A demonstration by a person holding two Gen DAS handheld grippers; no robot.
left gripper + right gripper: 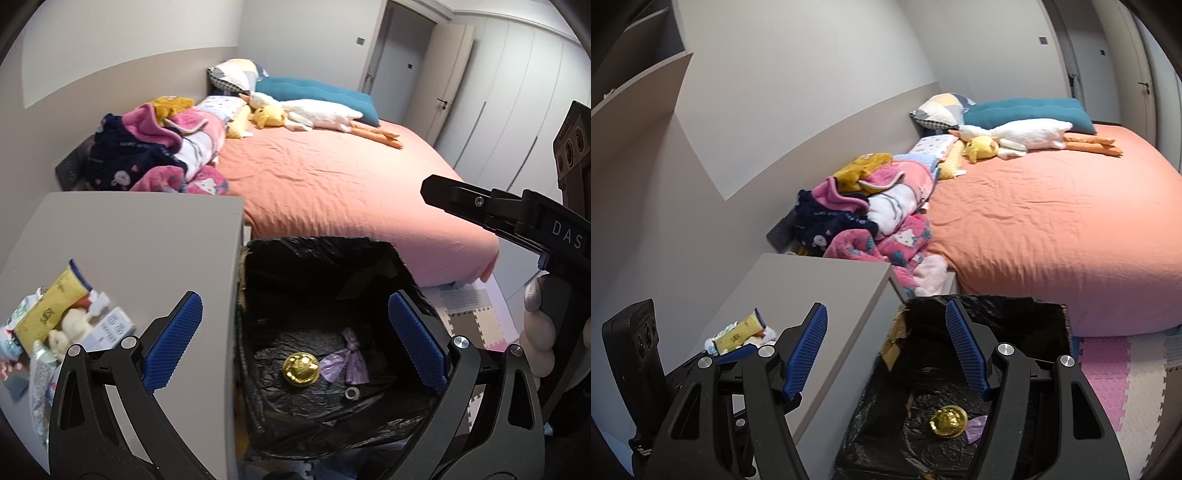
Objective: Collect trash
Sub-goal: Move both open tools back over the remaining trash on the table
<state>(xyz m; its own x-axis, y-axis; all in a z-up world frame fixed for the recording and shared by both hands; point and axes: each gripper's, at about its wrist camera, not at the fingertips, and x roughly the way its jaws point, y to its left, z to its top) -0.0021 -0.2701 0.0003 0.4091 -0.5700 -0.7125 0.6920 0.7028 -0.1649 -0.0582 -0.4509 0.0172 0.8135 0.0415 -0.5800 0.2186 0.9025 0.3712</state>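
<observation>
A bin lined with a black bag (406,266) stands between the grey cabinet and the bed; it also shows in the right wrist view (1049,306). Inside lie a gold foil wrapper (301,369) (948,421), a purple scrap (349,360) and a small grey ring (351,393). My left gripper (295,339) is open and empty above the bin's left side. My right gripper (886,354) is open and empty over the bin's left rim. A pile of trash with a yellow packet (51,306) (738,332) lies on the cabinet top.
The grey cabinet (140,236) sits left of the bin. A bed with an orange sheet (332,173), crumpled blankets (159,155), pillows and plush toys lies behind. Foam floor mats (1115,373) lie at the right. Wardrobe doors (509,92) line the far right.
</observation>
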